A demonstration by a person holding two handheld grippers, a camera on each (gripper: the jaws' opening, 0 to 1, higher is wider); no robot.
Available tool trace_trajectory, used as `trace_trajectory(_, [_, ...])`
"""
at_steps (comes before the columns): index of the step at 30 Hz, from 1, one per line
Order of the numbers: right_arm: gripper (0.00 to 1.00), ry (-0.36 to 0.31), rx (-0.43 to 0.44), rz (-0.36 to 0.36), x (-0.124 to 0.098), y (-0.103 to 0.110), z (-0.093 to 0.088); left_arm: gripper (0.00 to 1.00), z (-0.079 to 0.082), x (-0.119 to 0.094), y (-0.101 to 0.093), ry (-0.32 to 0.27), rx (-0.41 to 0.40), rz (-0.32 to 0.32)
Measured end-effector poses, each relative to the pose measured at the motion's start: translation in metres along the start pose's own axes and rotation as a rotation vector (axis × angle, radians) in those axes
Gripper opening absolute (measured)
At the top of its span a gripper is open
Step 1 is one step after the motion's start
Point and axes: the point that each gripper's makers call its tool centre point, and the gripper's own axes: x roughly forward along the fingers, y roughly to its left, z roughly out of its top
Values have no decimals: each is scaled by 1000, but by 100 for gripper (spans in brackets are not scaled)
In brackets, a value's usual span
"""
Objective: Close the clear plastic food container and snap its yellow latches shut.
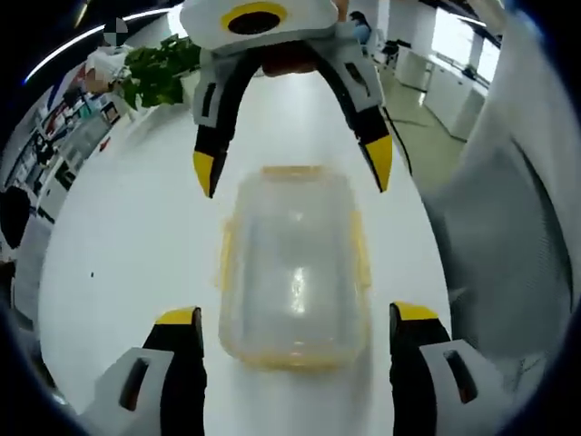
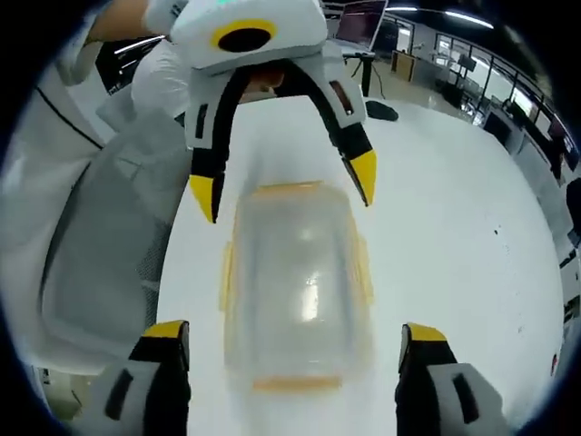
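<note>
A clear plastic container (image 1: 295, 268) with its lid on lies on the white table (image 1: 118, 236). Yellow latches (image 1: 361, 254) run along its long sides and ends; whether they are snapped down I cannot tell. My left gripper (image 1: 297, 314) is open, its jaws straddling the container's near end. The right gripper (image 1: 293, 168) faces it from the far end, also open, tips either side of that end. In the right gripper view the same container (image 2: 295, 272) is slightly blurred between my right gripper (image 2: 295, 331) and the opposite left gripper (image 2: 283, 184).
A green plant (image 1: 159, 68) stands at the table's far end. A person's white garment (image 1: 517, 227) hangs close beside the table edge, seen too as the garment (image 2: 82, 236) in the right gripper view. Office desks and monitors (image 2: 363, 23) lie beyond.
</note>
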Motion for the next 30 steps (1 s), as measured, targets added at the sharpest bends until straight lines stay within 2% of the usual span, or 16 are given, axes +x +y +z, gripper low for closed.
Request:
trace_trajectory(1, [97,7,3,-1,2,0,-2,85,-3,2,0,11,9,0])
trace_trajectory(2, [97,7,0,-4,4,0,-3,86,-9,5,0,50,37,1])
trace_trajectory(5, [91,1,-14,-22,11,-3,-3,84,-15,15,-5,83,54,-14])
trace_trajectory(7, [92,16,-1,-21,18,-2,-6,85,-19,20,-1,108,75,-2])
trace_trajectory(9, [96,60,-24,-57,22,-8,-12,86,-17,22,0,94,58,-1])
trace_trajectory(10, [96,53,-15,-51,24,-7,-11,86,-16,23,0,95,55,-1])
trace_trajectory(14, [84,50,-7,-54,28,-8,-9,82,-18,26,4,104,70,23])
trace_trajectory(15, [82,50,-16,-17,28,-1,-9,82,-19,26,5,105,73,24])
trace_trajectory(16, [82,47,-19,-38,26,-4,-8,82,-19,26,5,106,73,19])
trace_trajectory(25, [80,49,-7,-42,26,-5,-6,81,-20,23,5,93,80,23])
trace_trajectory(30, [80,50,2,-52,27,-5,2,81,-23,12,6,86,94,27])
